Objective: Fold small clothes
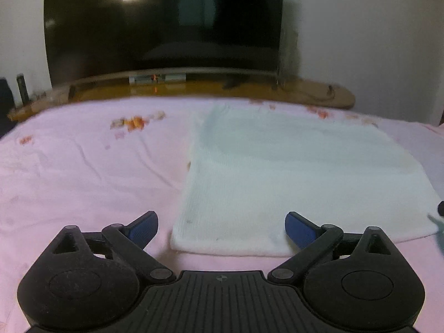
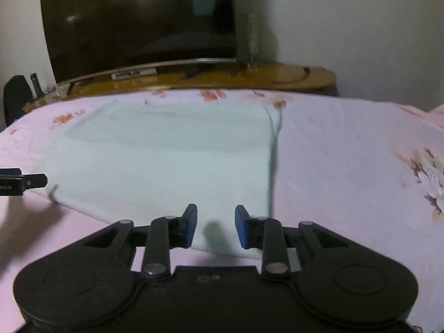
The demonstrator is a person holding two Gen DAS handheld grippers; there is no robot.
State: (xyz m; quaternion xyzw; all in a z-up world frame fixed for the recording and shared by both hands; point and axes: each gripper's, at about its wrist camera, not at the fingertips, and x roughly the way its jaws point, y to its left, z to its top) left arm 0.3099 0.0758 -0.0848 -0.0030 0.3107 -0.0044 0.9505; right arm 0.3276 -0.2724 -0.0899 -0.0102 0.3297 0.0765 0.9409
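A pale white-green cloth (image 1: 291, 172) lies flat on the pink floral bedsheet (image 1: 83, 172), folded into a rectangle. My left gripper (image 1: 222, 229) is wide open and empty, just above the cloth's near left corner. In the right wrist view the same cloth (image 2: 166, 152) spreads ahead. My right gripper (image 2: 216, 226) is open with a narrower gap and empty, over the cloth's near right corner. The left gripper's fingertip (image 2: 33, 181) shows at the left edge of the right wrist view.
The pink sheet (image 2: 347, 152) covers the bed. Beyond the bed stands a wooden TV bench (image 1: 194, 87) with a large dark television (image 1: 163, 22) against a white wall. A dark bottle-like object (image 1: 22, 87) stands at the bench's left end.
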